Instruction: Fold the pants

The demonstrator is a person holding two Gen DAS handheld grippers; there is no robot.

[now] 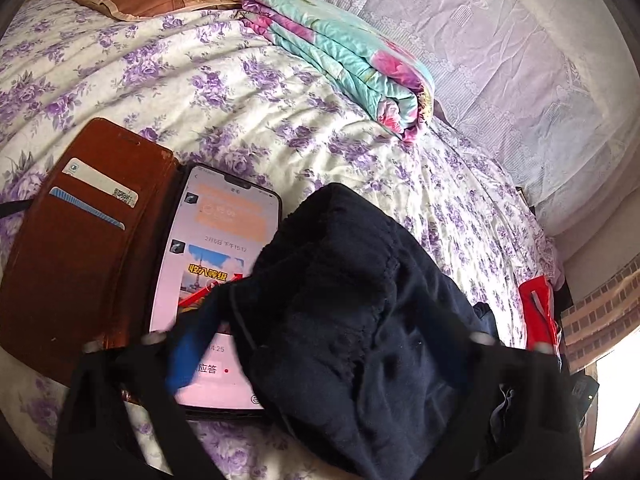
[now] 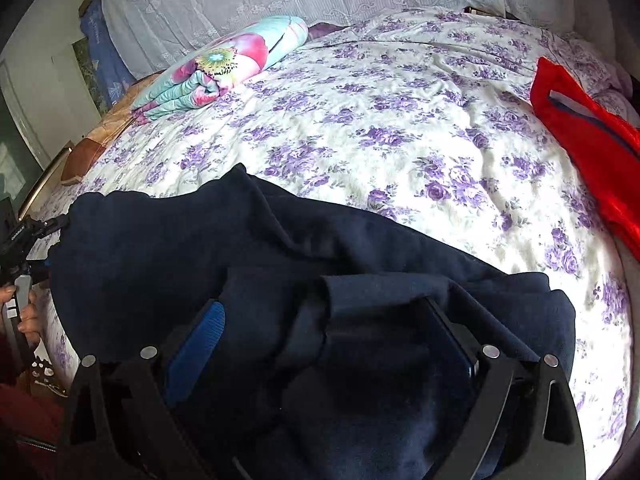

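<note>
A: From the left, where do the pants sit?

B: The dark navy pants lie bunched on the floral bed, one edge draped over a lit phone in an open brown wallet case. A folded quilt rests further back, well apart.

A: And the left tongs?

B: Their jaws stand partly open with a thick heap of cloth between them. Whether the pads press it, the left wrist view does not show clearly; the blue pad sits beside the cloth.

A: The right tongs?

B: Wide apart, with folds of the pants piled between the 2 fingers. A true grip cannot be told. A red garment lies far right on the bed, untouched.

A: How should the step go?

B: Probably each tong should catch 1 clean layer edge, not a wad, then draw the cloth flat away from the phone before folding. Dragging could pull the phone along.
</note>
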